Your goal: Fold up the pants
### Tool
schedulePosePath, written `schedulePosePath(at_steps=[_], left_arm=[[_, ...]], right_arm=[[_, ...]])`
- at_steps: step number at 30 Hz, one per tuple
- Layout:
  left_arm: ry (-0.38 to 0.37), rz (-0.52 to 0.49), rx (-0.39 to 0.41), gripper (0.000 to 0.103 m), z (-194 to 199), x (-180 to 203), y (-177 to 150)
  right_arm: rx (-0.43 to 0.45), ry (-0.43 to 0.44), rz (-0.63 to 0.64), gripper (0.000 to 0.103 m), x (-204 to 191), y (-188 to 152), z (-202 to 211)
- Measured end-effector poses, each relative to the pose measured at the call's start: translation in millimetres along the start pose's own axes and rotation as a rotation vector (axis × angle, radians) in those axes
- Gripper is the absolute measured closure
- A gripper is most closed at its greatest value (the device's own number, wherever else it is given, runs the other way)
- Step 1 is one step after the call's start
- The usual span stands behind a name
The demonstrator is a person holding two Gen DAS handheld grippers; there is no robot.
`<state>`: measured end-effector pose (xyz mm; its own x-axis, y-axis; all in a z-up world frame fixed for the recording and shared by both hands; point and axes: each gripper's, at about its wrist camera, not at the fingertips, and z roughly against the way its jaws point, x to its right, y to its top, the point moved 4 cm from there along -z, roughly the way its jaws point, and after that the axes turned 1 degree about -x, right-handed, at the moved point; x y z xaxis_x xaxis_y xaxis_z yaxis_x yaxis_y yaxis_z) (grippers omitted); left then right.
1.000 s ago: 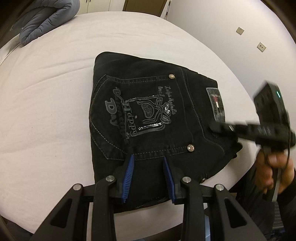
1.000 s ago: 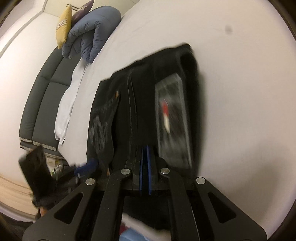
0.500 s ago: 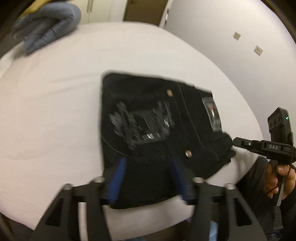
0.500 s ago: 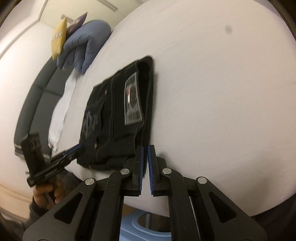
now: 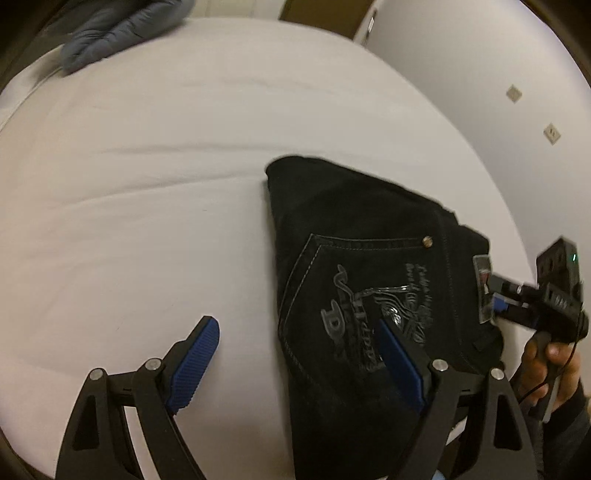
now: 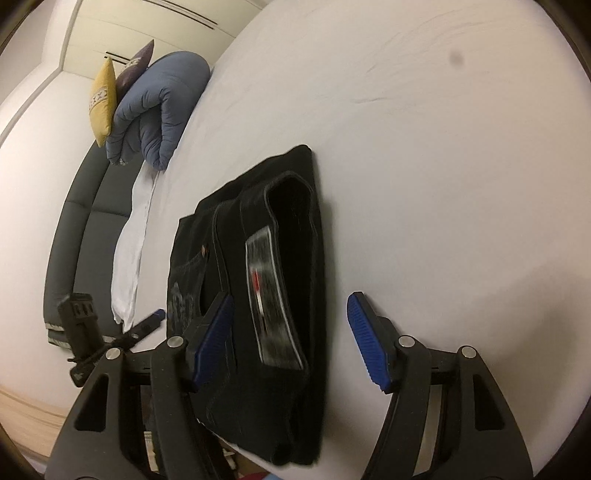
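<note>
Folded black denim pants (image 5: 373, 295) lower right of left view, long axis up-frame | left gripper (image 5: 299, 365) wide open, empty | right gripper (image 6: 291, 339) wide open, straddling waistband, nearer

The left gripper (image 5: 295, 354) hung with its jaws spread wide, holding nothing. The right gripper (image 6: 291, 332) was likewise spread wide, gripped by a hand (image 5: 554, 373).

Bed: white sheet (image 5: 155, 177), lightly creased
Bedding: blue duvet (image 6: 162, 99) bundled at the bed's far edge
Cushions: yellow (image 6: 101, 99) and purple (image 6: 135, 68) (propped behind the duvet)
Headboard: dark padded (image 6: 70, 236)
Wall: white, two switch plates (image 5: 513, 93)
Door: brown (image 5: 325, 9)
</note>
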<state>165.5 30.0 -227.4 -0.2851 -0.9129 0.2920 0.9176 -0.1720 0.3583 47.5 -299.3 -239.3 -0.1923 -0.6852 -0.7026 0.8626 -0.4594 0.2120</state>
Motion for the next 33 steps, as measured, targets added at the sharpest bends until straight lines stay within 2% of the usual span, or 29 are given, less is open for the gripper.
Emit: schedulePosePath(at_steps=[3, 6, 7, 8, 9, 11, 14, 16, 18, 22, 27, 30, 33], left_arm=[[-0.006, 0.009, -0.071, 0.019, -21.4, -1.9, 3.5], [-0.02, 0.018, -0.082, 0.021, -29.2, 0.5, 4.2], [-0.024, 0.014, -0.083, 0.029, -30.2, 2.7, 4.9], [-0.04, 0.006, -0.087, 0.035, -31.8, 6.5, 5.5], [-0.055, 0.004, -0.093, 0.047, -33.1, 9.4, 5.8], [-0.05, 0.001, -0.1, 0.051, -35.7, 13.4, 6.8], [-0.05, 0.011, -0.096, 0.063, -34.8, 15.6, 6.6], [-0.057, 0.011, -0.086, 0.077, -29.7, 19.0, 6.6], [-0.053, 0.002, -0.075, 0.082, -22.5, 24.4, 7.9], [-0.052, -0.013, -0.033, 0.083, -3.5, 36.7, 18.0], [-0.071, -0.05, 0.037, 0.083, 13.8, 60.2, 46.9], [-0.07, -0.08, 0.058, 0.083, 11.0, 74.5, 66.7], [-0.078, -0.083, 0.053, 0.083, -8.7, 81.2, 83.0]], right_arm=[[-0.024, 0.015, -0.008, 0.042, -2.1, 13.4, -14.2], [-0.044, 0.013, -0.014, 0.048, -3.4, 21.7, -24.1], [-0.048, 0.003, -0.007, 0.051, -4.6, 23.4, -26.9], [-0.054, -0.015, 0.007, 0.06, -5.8, 24.6, -30.0], [-0.06, -0.028, 0.017, 0.066, -6.7, 25.5, -32.5], [-0.059, -0.048, 0.039, 0.071, -9.0, 27.1, -33.5], [-0.038, -0.072, 0.073, 0.083, -19.4, 25.1, -30.4], [-0.021, -0.089, 0.105, 0.086, -26.8, 24.2, -25.8], [0.002, -0.109, 0.15, 0.087, -38.0, 22.3, -17.9], [0.026, -0.082, 0.19, 0.088, -56.9, 29.6, 1.9], [0.073, -0.067, 0.203, 0.088, -63.3, 64.8, 30.0], [0.082, -0.072, 0.193, 0.088, -56.0, 93.1, 40.2], [0.081, -0.096, 0.175, 0.088, -40.5, 120.3, 40.9]])
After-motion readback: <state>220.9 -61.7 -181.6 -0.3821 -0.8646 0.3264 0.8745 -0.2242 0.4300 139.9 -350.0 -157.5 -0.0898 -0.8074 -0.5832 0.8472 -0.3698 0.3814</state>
